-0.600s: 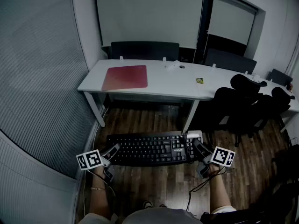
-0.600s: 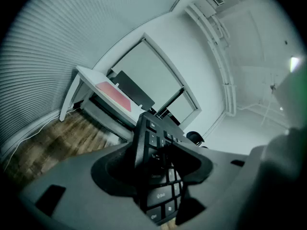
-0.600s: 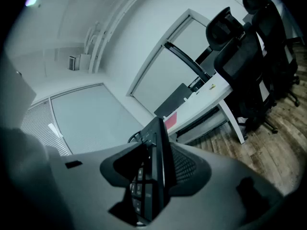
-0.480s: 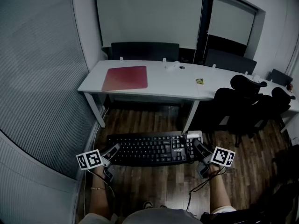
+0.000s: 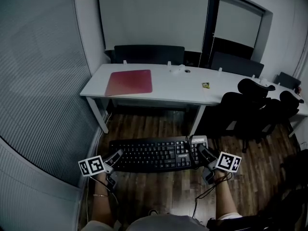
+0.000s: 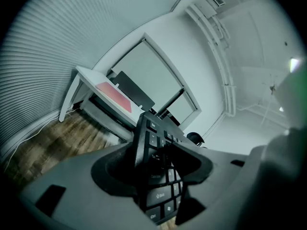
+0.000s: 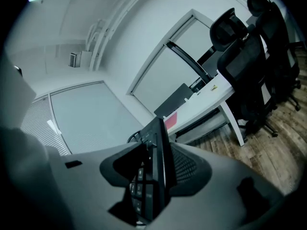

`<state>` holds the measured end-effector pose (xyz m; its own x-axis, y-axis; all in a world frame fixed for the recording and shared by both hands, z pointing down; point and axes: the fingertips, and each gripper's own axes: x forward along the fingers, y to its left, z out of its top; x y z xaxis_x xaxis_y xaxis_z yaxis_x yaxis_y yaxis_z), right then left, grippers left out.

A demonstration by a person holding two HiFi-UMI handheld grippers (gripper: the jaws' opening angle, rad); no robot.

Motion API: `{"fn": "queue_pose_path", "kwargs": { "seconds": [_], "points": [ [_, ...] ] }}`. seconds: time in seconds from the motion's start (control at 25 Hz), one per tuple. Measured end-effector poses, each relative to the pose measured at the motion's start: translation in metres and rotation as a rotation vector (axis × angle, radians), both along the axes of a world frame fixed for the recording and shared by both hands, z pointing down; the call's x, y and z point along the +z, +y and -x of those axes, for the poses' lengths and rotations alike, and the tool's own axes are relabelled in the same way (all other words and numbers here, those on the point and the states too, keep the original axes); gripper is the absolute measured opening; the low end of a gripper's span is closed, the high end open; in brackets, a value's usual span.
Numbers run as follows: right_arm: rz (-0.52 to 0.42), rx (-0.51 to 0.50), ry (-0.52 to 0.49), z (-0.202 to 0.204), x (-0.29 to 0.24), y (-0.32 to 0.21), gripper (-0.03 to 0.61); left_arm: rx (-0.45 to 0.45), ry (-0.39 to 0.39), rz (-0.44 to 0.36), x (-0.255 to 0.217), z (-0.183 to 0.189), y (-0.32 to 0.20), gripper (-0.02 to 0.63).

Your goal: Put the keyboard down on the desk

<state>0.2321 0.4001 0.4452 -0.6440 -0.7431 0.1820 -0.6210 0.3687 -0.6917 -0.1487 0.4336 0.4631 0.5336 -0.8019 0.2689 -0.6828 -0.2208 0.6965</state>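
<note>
Black and long, the keyboard hangs between my two grippers above the wooden floor. My left gripper is clamped on one end and my right gripper on the other. The white desk stands ahead of both, well apart. If my hands move unevenly on the way, I think one end may twist out and drop.

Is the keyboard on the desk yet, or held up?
Held up: left gripper and right gripper clamp the keyboard by its ends, short of the desk.
</note>
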Motion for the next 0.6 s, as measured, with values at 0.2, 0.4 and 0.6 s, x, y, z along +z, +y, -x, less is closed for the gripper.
{"fn": "queue_pose_path", "kwargs": {
  "seconds": [0.2,0.4,0.6],
  "points": [
    [-0.002,0.015,0.005,0.014,0.0,-0.004,0.166,-0.001,0.0,0.0,0.0,0.014,-0.005,0.236],
    [0.002,0.047,-0.005,0.025,0.008,-0.002,0.166,0.016,-0.021,-0.002,0.0,0.028,-0.009,0.236],
    [0.02,0.068,0.004,0.028,0.013,-0.005,0.167,0.031,-0.017,0.015,0.006,0.031,-0.017,0.236]
  ]
}}
